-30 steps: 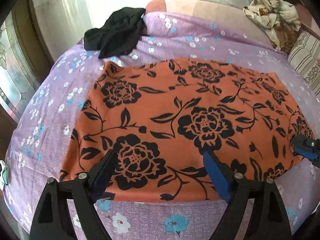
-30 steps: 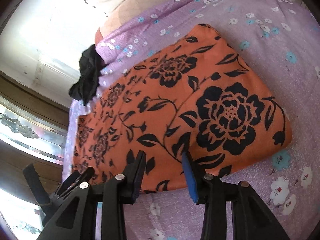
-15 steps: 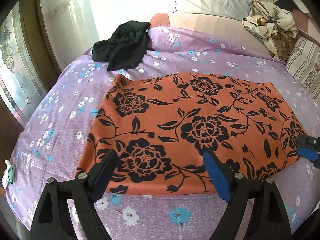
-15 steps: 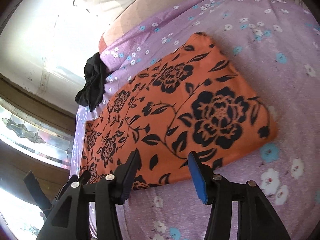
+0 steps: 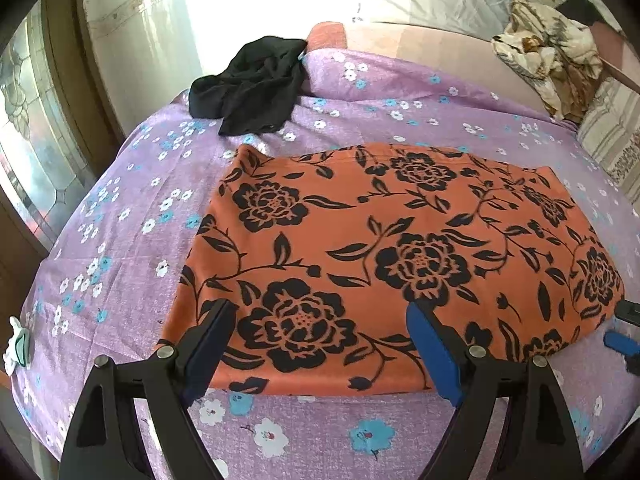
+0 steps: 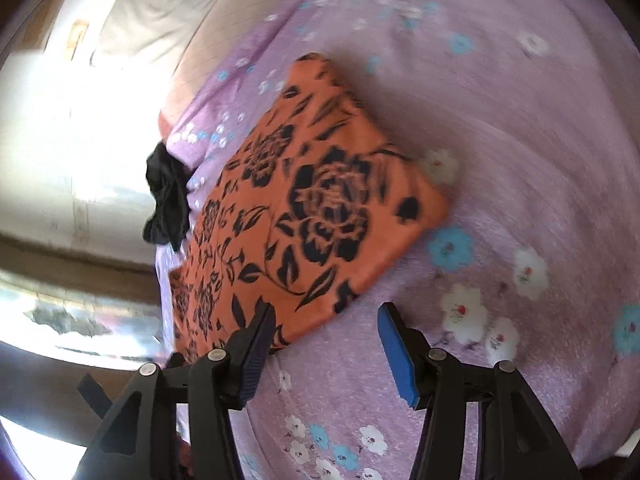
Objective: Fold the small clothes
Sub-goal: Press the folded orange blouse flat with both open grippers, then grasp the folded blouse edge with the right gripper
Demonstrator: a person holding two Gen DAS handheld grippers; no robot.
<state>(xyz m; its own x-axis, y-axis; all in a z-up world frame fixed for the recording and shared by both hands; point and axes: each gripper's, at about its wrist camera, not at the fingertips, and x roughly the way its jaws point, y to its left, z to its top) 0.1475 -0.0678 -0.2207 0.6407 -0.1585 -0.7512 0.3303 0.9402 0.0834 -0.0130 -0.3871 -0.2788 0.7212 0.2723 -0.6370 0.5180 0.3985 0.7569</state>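
Observation:
An orange cloth with black flowers [image 5: 400, 256] lies flat and folded on the purple flowered bedspread [image 5: 120, 240]; it also shows in the right wrist view [image 6: 312, 216]. My left gripper [image 5: 320, 354] is open and empty, above the cloth's near edge. My right gripper [image 6: 324, 354] is open and empty, just off the cloth's near right corner; its tip shows at the right edge of the left wrist view [image 5: 624, 328]. A crumpled black garment [image 5: 252, 84] lies at the bed's far left, also in the right wrist view [image 6: 168, 200].
A rumpled cream blanket [image 5: 548, 52] and a striped pillow [image 5: 612, 140] lie at the far right of the bed. A wall and a glass-paned door [image 5: 24, 140] stand left. A small white-green object [image 5: 18, 346] sits at the bed's left edge.
Both grippers have pulled back from the orange cloth. The right gripper has opened wider and swung right, off the cloth's edge; its view is motion-blurred.

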